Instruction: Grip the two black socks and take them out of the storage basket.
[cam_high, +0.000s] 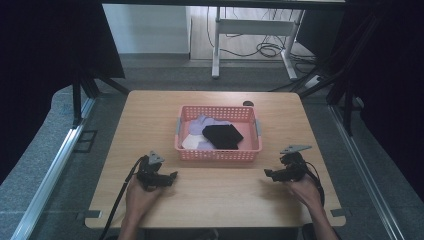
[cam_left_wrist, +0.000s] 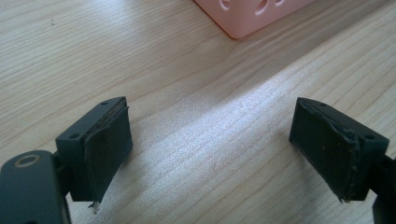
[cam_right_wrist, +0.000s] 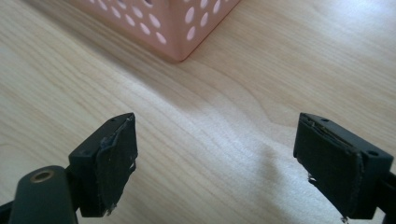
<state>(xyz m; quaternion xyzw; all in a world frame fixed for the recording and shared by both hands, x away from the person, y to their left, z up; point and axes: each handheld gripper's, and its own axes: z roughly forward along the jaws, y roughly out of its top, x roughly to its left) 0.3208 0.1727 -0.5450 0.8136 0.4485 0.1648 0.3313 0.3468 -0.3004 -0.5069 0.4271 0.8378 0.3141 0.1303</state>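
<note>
Both my left tongs (cam_high: 172, 175) and right tongs (cam_high: 266, 173) gape empty over the wooden table (cam_high: 210, 200). The pink perforated plastic basket (cam_high: 218, 154), centre frame, holds soft black folded cloth (cam_high: 223, 136) (light, floppy); I'd pinch a raised fold.

No readable text, label, brand, number or sign appears anywhere in these views
</note>
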